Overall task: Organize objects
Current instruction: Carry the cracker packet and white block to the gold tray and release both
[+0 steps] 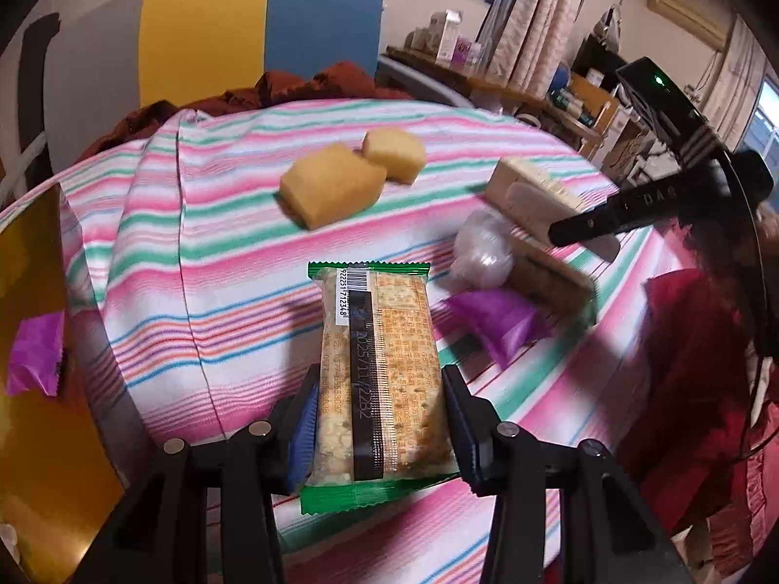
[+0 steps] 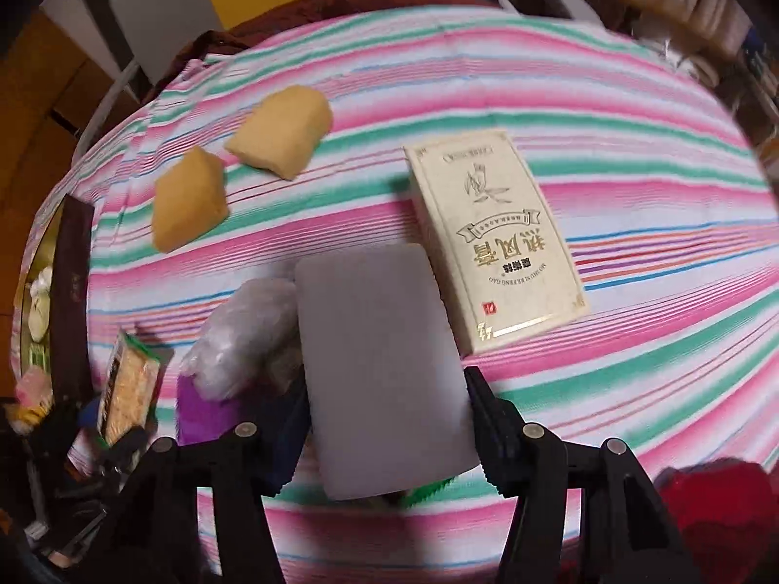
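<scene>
Two grippers loaded: left gripper (image 1: pixel 377 430) clamped on cracker packet (image 1: pixel 377 370), right gripper (image 2: pixel 389 418) apparently around grey pad (image 2: pixel 380 365). Yellow cakes (image 1: pixel 331 190), cream box (image 2: pixel 496 238) left on striped surface (image 2: pixel 633 365); sorting barely begun.

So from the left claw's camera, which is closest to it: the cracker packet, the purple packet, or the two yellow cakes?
1. Cracker packet: clamped between the left claw's fingers.
2. Purple packet: just right, on the striped cloth.
3. Yellow cakes: farthest, straight ahead.

Black tongs (image 1: pixel 377 430) with blue pads and silver screws.
</scene>
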The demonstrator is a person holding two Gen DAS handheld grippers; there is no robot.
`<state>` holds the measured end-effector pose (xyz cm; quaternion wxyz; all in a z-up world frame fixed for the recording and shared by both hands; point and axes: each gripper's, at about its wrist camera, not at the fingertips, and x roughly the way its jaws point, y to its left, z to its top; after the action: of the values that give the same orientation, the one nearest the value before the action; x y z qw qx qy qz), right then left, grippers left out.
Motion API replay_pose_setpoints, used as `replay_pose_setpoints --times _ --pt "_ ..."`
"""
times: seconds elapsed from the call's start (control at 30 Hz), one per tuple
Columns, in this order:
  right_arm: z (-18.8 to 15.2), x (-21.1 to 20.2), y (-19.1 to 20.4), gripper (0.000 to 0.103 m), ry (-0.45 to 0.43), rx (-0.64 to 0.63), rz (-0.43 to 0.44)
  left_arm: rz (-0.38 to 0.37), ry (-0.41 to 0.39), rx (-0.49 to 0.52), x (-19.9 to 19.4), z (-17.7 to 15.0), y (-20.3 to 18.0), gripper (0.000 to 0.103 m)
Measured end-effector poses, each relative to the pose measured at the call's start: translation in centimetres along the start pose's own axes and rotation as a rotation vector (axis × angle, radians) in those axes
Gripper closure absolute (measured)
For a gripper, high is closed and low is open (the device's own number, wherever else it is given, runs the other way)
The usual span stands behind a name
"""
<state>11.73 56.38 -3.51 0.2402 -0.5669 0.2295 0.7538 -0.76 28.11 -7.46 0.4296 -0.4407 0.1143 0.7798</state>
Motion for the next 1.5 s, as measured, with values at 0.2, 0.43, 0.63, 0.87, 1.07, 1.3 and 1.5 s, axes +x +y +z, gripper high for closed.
replay_pose_setpoints --times 0.2,0.43,0.63,0.87,1.07,1.3,1.5 --pt "-1.9 -4.0 4.0 0.043 -0.108 -0.074 0.063 0.004 -0.084 -0.03 -4.3 0.5 0.6 0.056" --pt "-2.6 -6.1 12.4 0.043 -0.22 -0.191 0.171 0.094 -0.166 -0.147 -9.6 0.0 4.7 0.056" --pt "-2.5 -5.7 20.9 0.042 -0.24 -0.307 0.271 0.207 -0.213 -0.284 -13.0 -1.2 11.0 0.056" --pt "-1.4 -3.3 29.2 0.042 -0.205 -0.376 0.34 0.327 -0.239 -0.45 -15.3 -3.1 18.2 0.056" --pt "-0.4 -1.3 35.4 0.042 -0.175 -0.458 0.371 0.394 -0.257 -0.527 -16.5 -4.3 21.5 0.056" --pt "0.1 0.0 40.4 0.039 -0.173 -0.49 0.36 0.435 -0.274 -0.573 -18.2 -6.2 22.6 0.056" --pt "0.2 0.2 43.0 0.01 -0.215 -0.504 0.363 0.472 -0.272 -0.563 -19.2 -7.1 22.0 0.055"
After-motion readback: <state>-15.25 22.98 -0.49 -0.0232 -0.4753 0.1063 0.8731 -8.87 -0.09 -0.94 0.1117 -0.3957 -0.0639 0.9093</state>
